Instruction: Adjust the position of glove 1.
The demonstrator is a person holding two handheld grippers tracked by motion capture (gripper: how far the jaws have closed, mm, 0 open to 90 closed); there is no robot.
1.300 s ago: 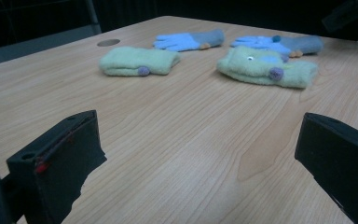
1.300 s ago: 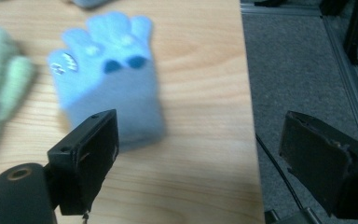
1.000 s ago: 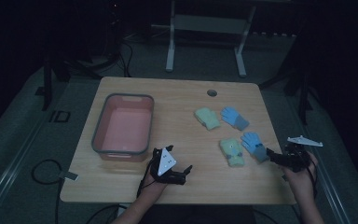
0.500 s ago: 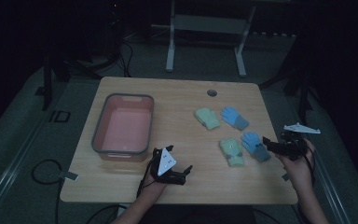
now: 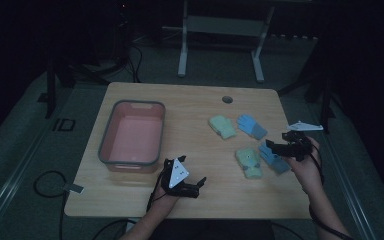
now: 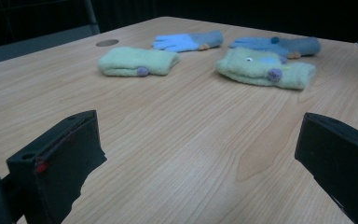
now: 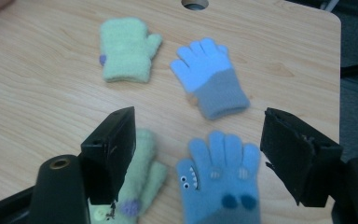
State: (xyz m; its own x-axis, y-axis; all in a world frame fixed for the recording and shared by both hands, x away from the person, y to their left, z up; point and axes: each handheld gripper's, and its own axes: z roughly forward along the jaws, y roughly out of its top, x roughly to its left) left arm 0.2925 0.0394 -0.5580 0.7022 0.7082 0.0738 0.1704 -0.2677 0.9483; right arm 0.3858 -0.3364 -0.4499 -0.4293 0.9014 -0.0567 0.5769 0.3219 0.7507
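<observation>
bin: pink plastic bin (image 5: 132, 134) with a grey rim, left-centre of the high view, sitting on the wooden counter (image 5: 190, 105), nothing inside that I can see.
left gripper: left gripper (image 5: 196, 184) sits low centre-left in the high view, resting near the counter's front edge just right of the bin's near corner. Jaws are wide apart with only bare wood between them in the left gripper view.
green mittens: far green mitten (image 5: 222, 126) is right of centre, near green mitten (image 5: 248, 162) with the little face lies below it. They're apart from each other.
blue gloves: far blue glove (image 5: 251, 126) lies just beside the far mitten. Near blue monster glove (image 7: 220, 179) with eyes and teeth sits right beside the near mitten, fingers pointing up the frame in the right gripper view.
right gripper: right gripper (image 5: 269, 146) is at the right edge of the counter in the high view, hovering over the monster glove. Jaws have just been closing a bit but they're apart, not pinching anything; the glove shows below and between them, untouched.
</observation>
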